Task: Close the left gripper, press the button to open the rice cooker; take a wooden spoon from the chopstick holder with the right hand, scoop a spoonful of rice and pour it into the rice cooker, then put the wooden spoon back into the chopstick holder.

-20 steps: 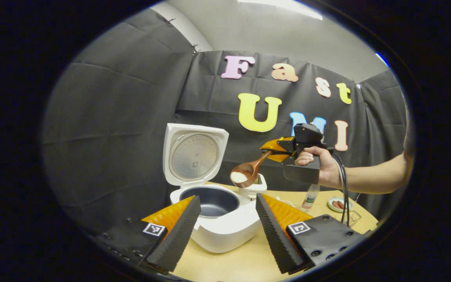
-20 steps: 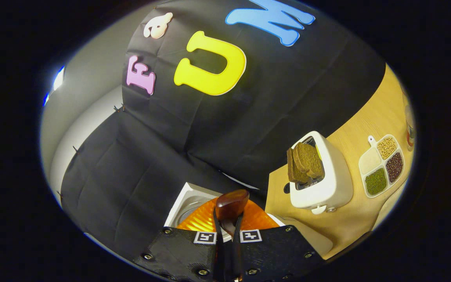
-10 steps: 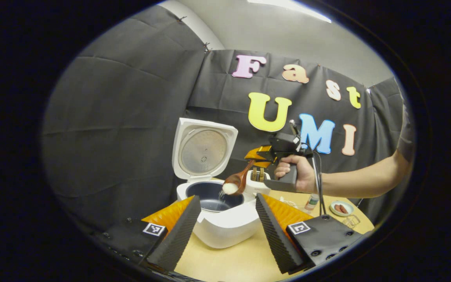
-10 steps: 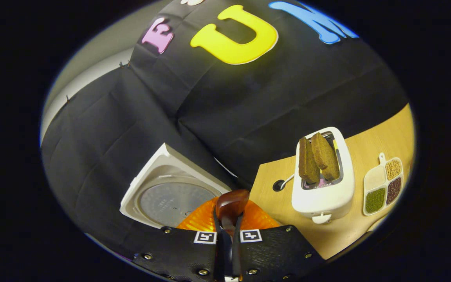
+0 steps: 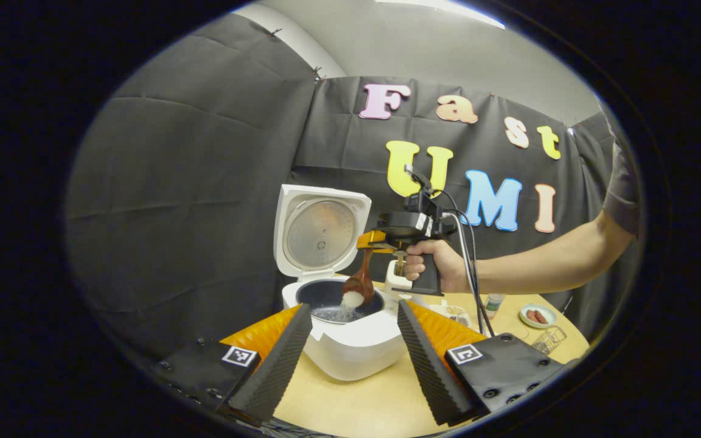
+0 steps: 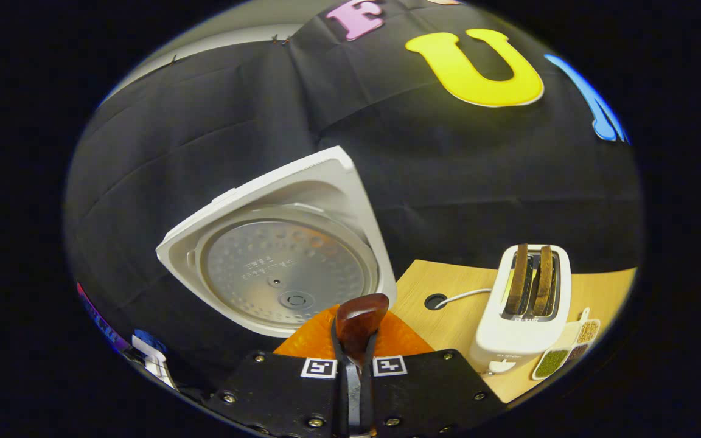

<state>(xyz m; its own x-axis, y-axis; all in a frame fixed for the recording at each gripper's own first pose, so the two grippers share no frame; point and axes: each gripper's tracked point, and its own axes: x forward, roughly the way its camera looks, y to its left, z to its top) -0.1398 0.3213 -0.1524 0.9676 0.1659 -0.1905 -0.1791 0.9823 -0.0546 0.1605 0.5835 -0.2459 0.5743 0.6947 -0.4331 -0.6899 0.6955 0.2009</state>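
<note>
The white rice cooker [image 5: 350,347] stands on the wooden table with its lid [image 5: 320,234] raised; its dark inner pot holds some rice. In the left gripper view my right gripper [image 5: 370,242], held by a hand, is shut on the wooden spoon [image 5: 359,285]. The spoon hangs tipped down over the pot and white rice spills from its bowl. My left gripper [image 5: 350,347] stands open in front of the cooker, its fingers apart on either side. In the right gripper view my right gripper [image 6: 353,371] clamps the spoon handle [image 6: 359,319], with the raised lid [image 6: 280,271] just beyond.
A white toaster [image 6: 524,313] with two dark bread slices sits to the right, beside a divided tray of grains [image 6: 563,356]. A small dish [image 5: 536,316], a bottle [image 5: 492,302] and a wire rack [image 5: 548,340] stand on the table's right side.
The right gripper carried the spoon left and down over the pot and tipped it; the rice now pours out. The left gripper stayed open before the cooker.
</note>
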